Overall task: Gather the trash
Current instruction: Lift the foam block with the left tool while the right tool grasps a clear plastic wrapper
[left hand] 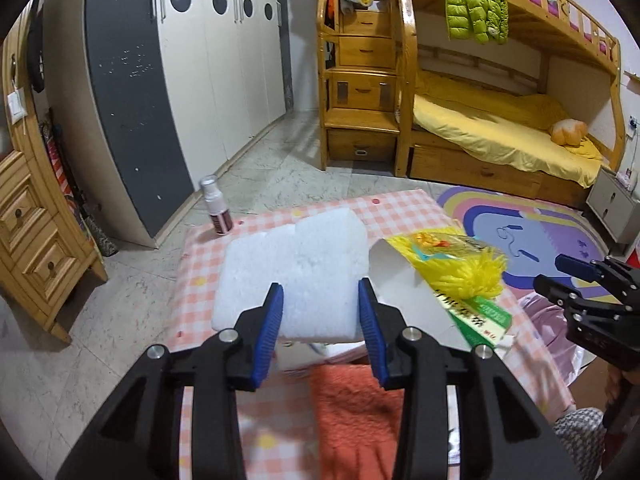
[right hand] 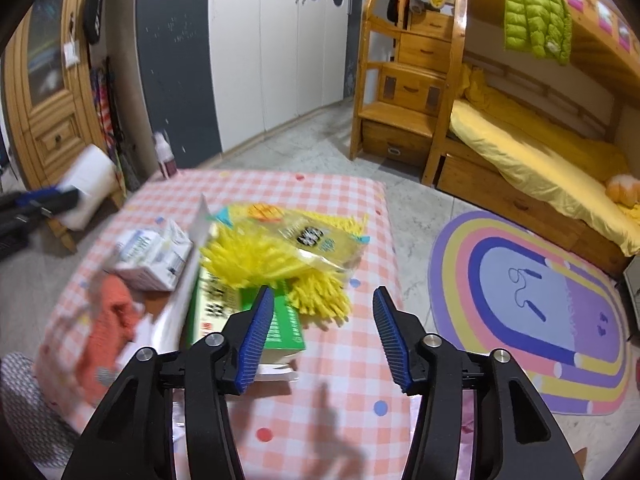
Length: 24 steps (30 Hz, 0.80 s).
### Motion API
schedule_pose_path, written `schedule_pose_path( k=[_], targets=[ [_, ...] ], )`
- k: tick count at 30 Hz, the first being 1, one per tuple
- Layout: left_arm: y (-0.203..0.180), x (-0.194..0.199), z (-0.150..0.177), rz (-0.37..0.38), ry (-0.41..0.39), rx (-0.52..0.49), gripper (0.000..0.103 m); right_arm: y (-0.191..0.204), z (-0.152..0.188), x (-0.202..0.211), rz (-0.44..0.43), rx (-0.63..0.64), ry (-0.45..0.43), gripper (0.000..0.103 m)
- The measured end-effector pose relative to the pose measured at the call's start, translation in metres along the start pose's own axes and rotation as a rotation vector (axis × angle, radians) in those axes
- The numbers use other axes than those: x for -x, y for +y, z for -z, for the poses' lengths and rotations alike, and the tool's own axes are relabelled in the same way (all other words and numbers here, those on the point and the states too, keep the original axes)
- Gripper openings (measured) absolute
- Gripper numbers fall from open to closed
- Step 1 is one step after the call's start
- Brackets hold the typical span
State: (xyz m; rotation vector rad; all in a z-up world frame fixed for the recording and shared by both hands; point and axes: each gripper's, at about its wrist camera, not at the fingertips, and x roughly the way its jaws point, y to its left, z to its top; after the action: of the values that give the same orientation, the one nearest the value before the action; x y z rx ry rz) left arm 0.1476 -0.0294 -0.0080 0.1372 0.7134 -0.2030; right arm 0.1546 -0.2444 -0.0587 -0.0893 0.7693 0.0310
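The left gripper [left hand: 320, 304] grips a white foam block [left hand: 296, 268] between its blue pads [left hand: 272, 320], one pad pressed on each side of the block's near end, so the jaws stand partly closed around it; in the right wrist view the same block [right hand: 86, 188] shows at the far left, lifted clear of the table and out past its left edge, with the left gripper [right hand: 48, 200] clamped on it. Below it lies the table under a pink checked cloth [right hand: 340, 352], and on that cloth the rest of the clutter sits in a loose heap. The right gripper [right hand: 324, 324] hangs over the cloth with its jaws spread and nothing between them: bare checked cloth shows in the gap. Its left pad [right hand: 256, 336] is just in front of a green box [right hand: 280, 328] with printed characters, which lies flat on the cloth; whether the pad touches the box cannot be told. On top of the box's far end rests a yellow fluffy duster in a clear wrapper [right hand: 280, 252], its fringe spilling toward the gap between the jaws. Left of that stands a small white carton [right hand: 156, 256], blurred, and nearer still an orange cloth [right hand: 112, 320] lies crumpled on the table's left part. A small spray bottle [left hand: 216, 208] stands at the table's far left corner. Beyond the table lie a rainbow rug [right hand: 532, 308] on the floor and a wooden bunk bed [left hand: 500, 136] with yellow bedding
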Motion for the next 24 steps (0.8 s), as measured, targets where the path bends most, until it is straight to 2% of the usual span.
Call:
schedule_pose_path(
  k=[11, 16, 18, 20, 22, 24],
  targets=[
    [-0.007, -0.032, -0.005, 0.007, 0.035, -0.026, 0.037, 0.006, -0.015, -0.055, 0.062, 0.118, 0.045, 0.051],
    [-0.009, -0.039, -0.007, 0.007, 0.033, -0.035, 0.037, 0.014, -0.019, -0.067, 0.082, 0.172, 0.055, 0.049],
    [-0.01, -0.04, -0.007, 0.005, 0.035, -0.035, 0.037, 0.015, -0.018, -0.066, 0.073, 0.176, 0.052, 0.033],
    [-0.009, -0.039, -0.006, 0.003, 0.036, -0.032, 0.037, 0.013, -0.016, -0.065, 0.06, 0.164, 0.054, 0.009],
    [-0.008, -0.034, -0.005, 0.001, 0.032, -0.031, 0.037, 0.012, -0.015, -0.057, 0.032, 0.149, 0.047, 0.001],
    [-0.008, -0.027, -0.004, 0.0, 0.023, -0.032, 0.037, 0.011, -0.014, -0.046, 0.008, 0.134, 0.037, 0.001]
  ],
)
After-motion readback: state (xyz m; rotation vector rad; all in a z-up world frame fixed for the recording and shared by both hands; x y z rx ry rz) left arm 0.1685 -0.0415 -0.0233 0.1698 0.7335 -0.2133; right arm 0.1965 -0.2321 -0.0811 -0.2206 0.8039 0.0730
